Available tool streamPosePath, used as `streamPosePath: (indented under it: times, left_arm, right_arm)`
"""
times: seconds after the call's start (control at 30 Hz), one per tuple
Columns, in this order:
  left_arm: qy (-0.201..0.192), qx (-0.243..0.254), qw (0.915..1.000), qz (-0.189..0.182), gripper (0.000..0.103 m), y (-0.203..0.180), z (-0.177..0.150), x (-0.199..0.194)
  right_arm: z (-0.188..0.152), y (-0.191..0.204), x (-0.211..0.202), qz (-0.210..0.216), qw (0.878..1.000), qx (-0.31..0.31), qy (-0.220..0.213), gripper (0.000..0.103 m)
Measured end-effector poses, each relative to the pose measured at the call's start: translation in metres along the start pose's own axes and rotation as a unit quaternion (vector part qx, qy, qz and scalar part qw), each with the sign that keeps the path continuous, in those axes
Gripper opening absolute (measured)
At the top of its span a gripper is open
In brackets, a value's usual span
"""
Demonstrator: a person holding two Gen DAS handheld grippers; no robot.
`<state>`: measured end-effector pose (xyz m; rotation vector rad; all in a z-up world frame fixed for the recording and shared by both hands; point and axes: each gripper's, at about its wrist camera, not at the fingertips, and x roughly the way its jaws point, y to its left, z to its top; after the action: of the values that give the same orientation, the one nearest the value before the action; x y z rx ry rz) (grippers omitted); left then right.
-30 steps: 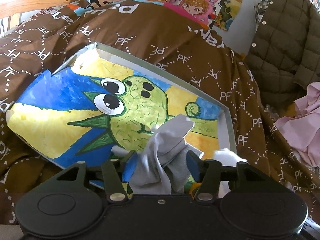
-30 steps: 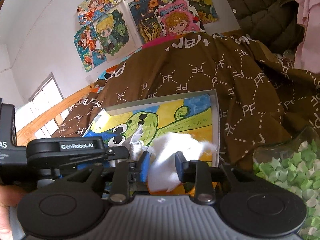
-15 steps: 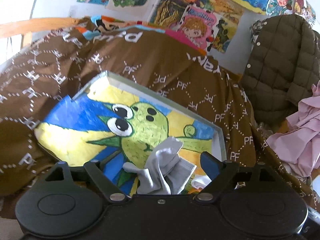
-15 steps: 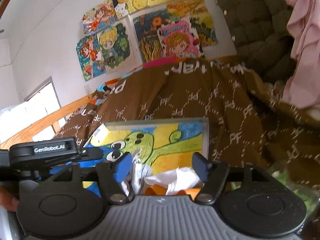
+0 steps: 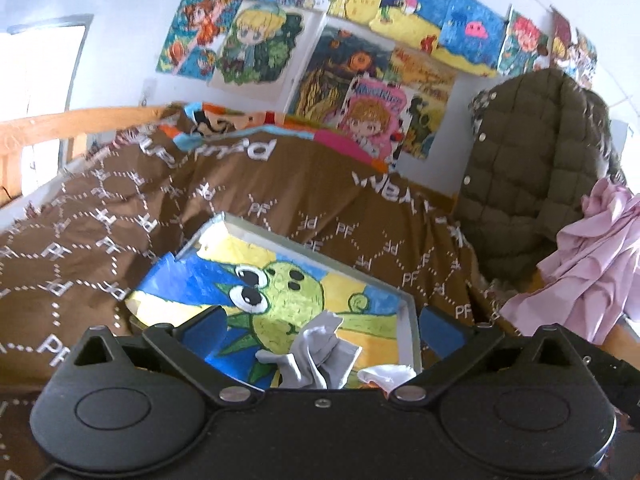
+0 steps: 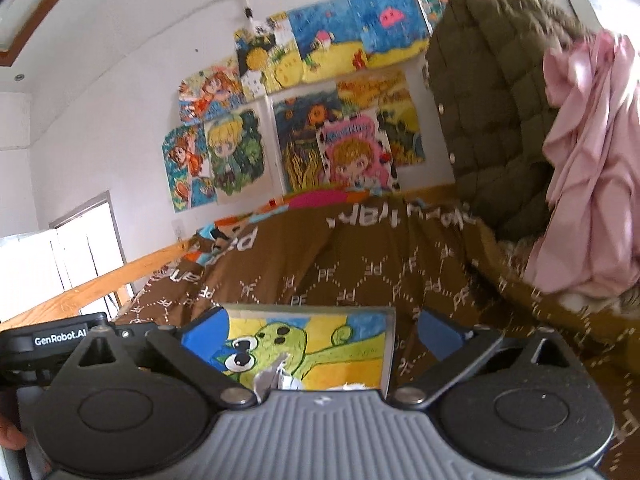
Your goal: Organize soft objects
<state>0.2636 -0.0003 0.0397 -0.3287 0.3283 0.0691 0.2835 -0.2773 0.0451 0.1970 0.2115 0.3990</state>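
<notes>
A crumpled grey cloth (image 5: 318, 356) lay in a loose heap on the painted box lid (image 5: 410, 320), over the lower part of the green cartoon creature, its folds standing up in a soft peak. Just beside it, toward the lid's right edge, sat a smaller white cloth (image 5: 386, 374), bunched and partly hidden by the tool's body. The lid itself rested on the brown patterned bedspread (image 5: 120, 232).

The left gripper (image 5: 320, 326) was opening, its blue-padded jaws spread wide on either side of the grey cloth without touching it. The right gripper (image 6: 316, 334) was opening too, jaws wide and nothing pressed between them; from its camera only the tips of the grey and white cloths showed over its body.

A quilted olive jacket (image 5: 532, 168) and a pink garment (image 5: 588, 264) hung to the right.
</notes>
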Motion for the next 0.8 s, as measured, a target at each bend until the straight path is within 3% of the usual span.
streamPosePath:
  times: [0.33,0.8]
  left_arm:
    - [-0.052,0.011,0.9986,0.008,0.102,0.0,-0.01,-0.069]
    - [-0.08,0.054,0.9954,0.0,0.102,0.0,-0.036,-0.129]
  right_arm:
    - [0.005,0.021,-0.053,-0.004,0.999,-0.028,-0.039,0.103]
    - [-0.019,0.036,-0.11,-0.014,0.999,-0.04,-0.033,0.103]
